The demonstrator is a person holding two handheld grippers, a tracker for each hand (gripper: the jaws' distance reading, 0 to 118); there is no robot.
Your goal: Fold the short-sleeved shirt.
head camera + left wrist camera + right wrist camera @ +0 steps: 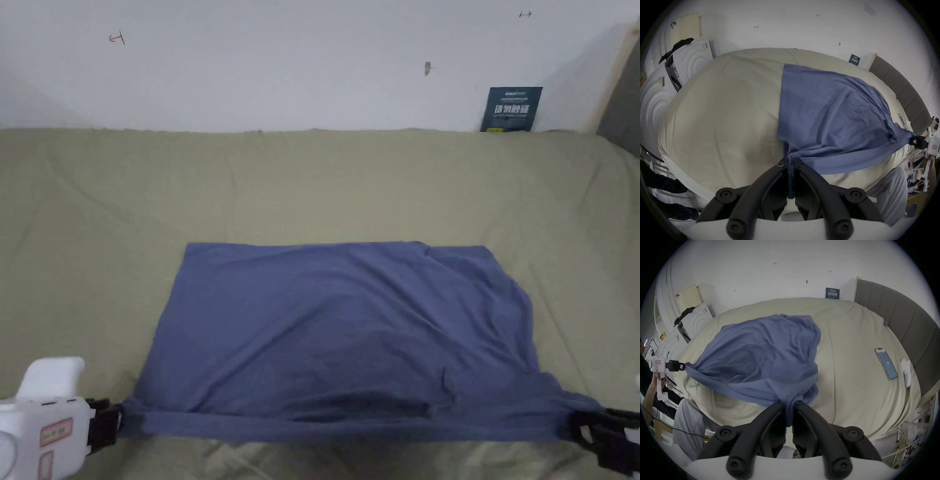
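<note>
A blue short-sleeved shirt [337, 325] lies spread on a bed with an olive sheet [312, 181]; its near edge is stretched taut and lifted a little between the two grippers. My left gripper [115, 420] is shut on the near left corner; in the left gripper view both jaws pinch a bunch of blue cloth [790, 172]. My right gripper [581, 428] is shut on the near right corner, and the cloth [790, 412] is bunched between its jaws. The far edge of the shirt [766, 344] rests flat on the sheet.
A phone [886, 363] and a small white object [906, 373] lie on the sheet far right, next to a grey padded headboard [899, 313]. White panels [692, 55] lean against the wall at the left. A dark card [511, 109] stands at the wall.
</note>
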